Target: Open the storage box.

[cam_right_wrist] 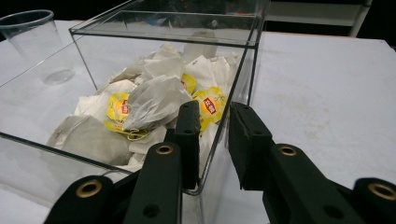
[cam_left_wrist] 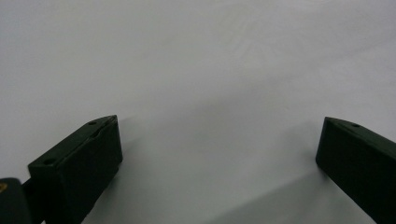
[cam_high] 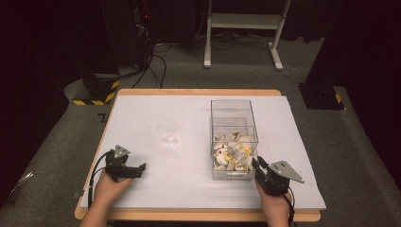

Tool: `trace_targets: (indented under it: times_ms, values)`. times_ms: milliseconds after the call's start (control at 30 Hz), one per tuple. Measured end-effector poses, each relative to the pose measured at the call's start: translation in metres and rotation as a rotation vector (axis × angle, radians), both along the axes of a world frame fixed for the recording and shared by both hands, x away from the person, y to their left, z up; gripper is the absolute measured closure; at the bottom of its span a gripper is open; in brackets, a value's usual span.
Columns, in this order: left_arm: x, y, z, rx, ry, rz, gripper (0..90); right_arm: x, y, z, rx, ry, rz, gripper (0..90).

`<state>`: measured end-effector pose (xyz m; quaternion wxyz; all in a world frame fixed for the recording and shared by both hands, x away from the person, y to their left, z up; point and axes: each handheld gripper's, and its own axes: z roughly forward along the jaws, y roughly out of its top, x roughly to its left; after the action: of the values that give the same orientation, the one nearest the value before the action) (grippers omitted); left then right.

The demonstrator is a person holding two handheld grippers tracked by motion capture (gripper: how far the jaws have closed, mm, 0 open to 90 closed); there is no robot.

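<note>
White table (cam_high: 189, 198) on a grey floor, with dark walls behind. Clear box (cam_high: 234, 113) on the right half of the table, standing upright, with no lid. Left gripper (cam_high: 142, 168) low at the near left, well apart from the box, jaws wide open over bare table with nothing between them. Right gripper (cam_high: 257, 163) just beside the box's near right corner, jaws pulled close together with only a thin gap. From the right gripper view, that corner edge lined up with the gap; cannot tell if touching. Clear cup (cam_high: 168, 132) upright near the middle, between the two grippers and farther back. Small tea bags (cam_high: 231, 153), white with yellow tags, heaped in the near end of the box, close in front of the right gripper.
</note>
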<state>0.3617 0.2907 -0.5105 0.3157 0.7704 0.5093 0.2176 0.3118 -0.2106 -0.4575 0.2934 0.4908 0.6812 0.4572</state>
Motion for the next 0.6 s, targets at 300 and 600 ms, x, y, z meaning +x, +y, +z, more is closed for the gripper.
trace_targets:
  times_ms: [300, 600]
  values:
    - [0.0, 0.0, 0.0, 0.003, 0.0, -0.001, 0.9, -0.01, -0.001, 0.0, -0.01, 0.005, 0.013, 73.7]
    - [0.0, 0.0, 0.0, 0.005, -0.001, -0.002, 1.0, -0.014, -0.004, 0.001, -0.021, 0.004, 0.022, 74.1]
